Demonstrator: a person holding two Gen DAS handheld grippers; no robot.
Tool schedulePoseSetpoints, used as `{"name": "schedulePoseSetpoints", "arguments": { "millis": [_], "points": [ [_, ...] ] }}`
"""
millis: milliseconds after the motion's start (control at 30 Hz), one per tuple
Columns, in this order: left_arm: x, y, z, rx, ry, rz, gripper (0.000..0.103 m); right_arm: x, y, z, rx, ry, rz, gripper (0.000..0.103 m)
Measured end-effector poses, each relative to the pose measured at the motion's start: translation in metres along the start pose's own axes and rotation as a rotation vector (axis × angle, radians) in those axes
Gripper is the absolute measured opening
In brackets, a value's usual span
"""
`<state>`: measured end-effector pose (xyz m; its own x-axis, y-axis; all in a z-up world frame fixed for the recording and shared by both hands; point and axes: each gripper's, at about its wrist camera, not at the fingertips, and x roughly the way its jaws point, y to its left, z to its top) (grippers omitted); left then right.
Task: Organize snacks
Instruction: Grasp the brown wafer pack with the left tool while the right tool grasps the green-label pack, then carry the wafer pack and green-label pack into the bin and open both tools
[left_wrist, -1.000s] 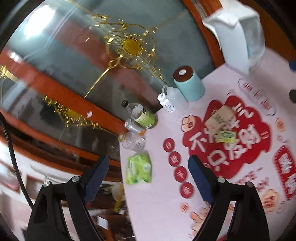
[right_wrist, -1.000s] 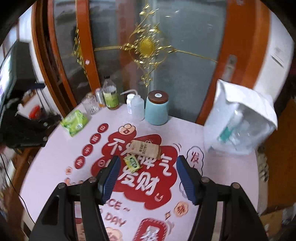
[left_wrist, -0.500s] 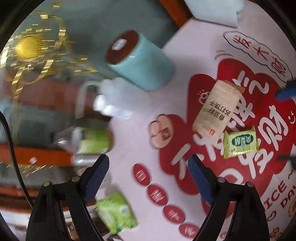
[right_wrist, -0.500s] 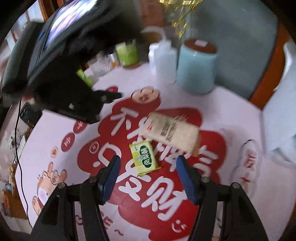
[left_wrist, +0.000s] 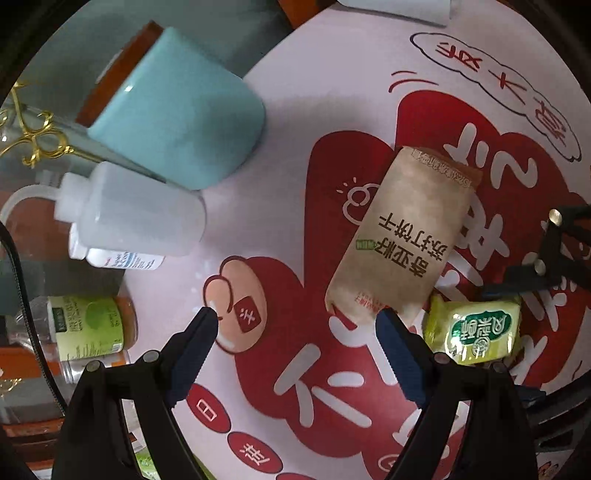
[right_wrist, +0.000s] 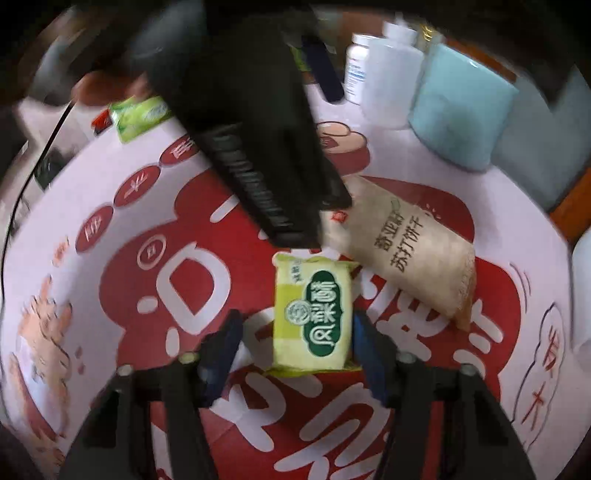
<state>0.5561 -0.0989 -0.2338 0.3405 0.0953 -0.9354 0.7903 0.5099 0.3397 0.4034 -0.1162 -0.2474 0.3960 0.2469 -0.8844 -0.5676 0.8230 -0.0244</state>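
Note:
A small yellow-green snack packet (right_wrist: 314, 317) lies flat on the red-and-pink table mat (right_wrist: 110, 177). My right gripper (right_wrist: 298, 325) straddles it and its jaws are closing. The right pad sits at the packet's edge, while a gap remains at the left pad. A brown cracker packet (left_wrist: 402, 236) lies just beyond, touching the small packet (left_wrist: 472, 332). My left gripper (left_wrist: 295, 317) hangs open low over the mat. Its right fingertip is at the brown packet's near end, and nothing is between its fingers. In the right wrist view the left gripper's black body (right_wrist: 258, 147) covers part of the brown packet (right_wrist: 410, 251).
A teal canister (left_wrist: 177, 110), a white squeeze bottle (left_wrist: 129, 218), a pill bottle (left_wrist: 122, 260) and a green-labelled bottle (left_wrist: 85, 328) stand along the table's far edge. Another green snack packet (right_wrist: 140, 114) lies near the table's left edge. A glass door stands behind.
Both grippers have dropped from high above the table to just over the mat. The right jaws have narrowed around the small yellow-green packet. The left gripper now sits by the brown packet.

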Motion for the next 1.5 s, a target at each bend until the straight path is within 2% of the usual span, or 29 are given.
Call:
{"name": "schedulePoseSetpoints", "arguments": {
  "millis": [100, 333, 433, 533, 667, 700, 833, 1033, 1267, 1500],
  "points": [
    [0.002, 0.0, 0.005, -0.002, -0.021, -0.042, 0.087, -0.009, 0.0, -0.008, 0.043, 0.017, 0.066, 0.039],
    [0.005, -0.005, 0.023, 0.048, -0.036, -0.142, 0.087, -0.027, 0.0, -0.04, 0.087, 0.03, 0.034, 0.039],
    [0.003, -0.01, 0.029, 0.058, -0.054, -0.216, 0.087, -0.031, -0.004, -0.047, 0.117, 0.044, 0.039, 0.039],
    [0.003, -0.021, 0.035, 0.085, -0.044, -0.248, 0.087, -0.034, -0.01, -0.05, 0.142, 0.062, 0.045, 0.039],
    [0.014, -0.036, 0.044, 0.11, 0.011, -0.27, 0.086, -0.032, -0.009, -0.049, 0.167, 0.07, 0.038, 0.039],
    [0.012, -0.035, 0.047, 0.1, 0.002, -0.291, 0.083, -0.032, -0.009, -0.051, 0.175, 0.07, 0.04, 0.039],
    [0.014, -0.032, 0.052, 0.074, 0.001, -0.354, 0.061, -0.037, -0.013, -0.058, 0.207, 0.069, 0.041, 0.039],
    [0.009, -0.041, 0.048, 0.039, -0.027, -0.335, 0.059, -0.046, -0.01, -0.065, 0.261, 0.066, 0.031, 0.039],
    [-0.003, -0.057, 0.004, -0.101, -0.024, -0.338, 0.058, -0.069, 0.0, -0.086, 0.334, 0.053, 0.011, 0.039],
    [-0.017, -0.104, -0.074, -0.257, 0.03, -0.255, 0.057, -0.094, 0.019, -0.117, 0.434, 0.064, -0.039, 0.039]
  ]
}}
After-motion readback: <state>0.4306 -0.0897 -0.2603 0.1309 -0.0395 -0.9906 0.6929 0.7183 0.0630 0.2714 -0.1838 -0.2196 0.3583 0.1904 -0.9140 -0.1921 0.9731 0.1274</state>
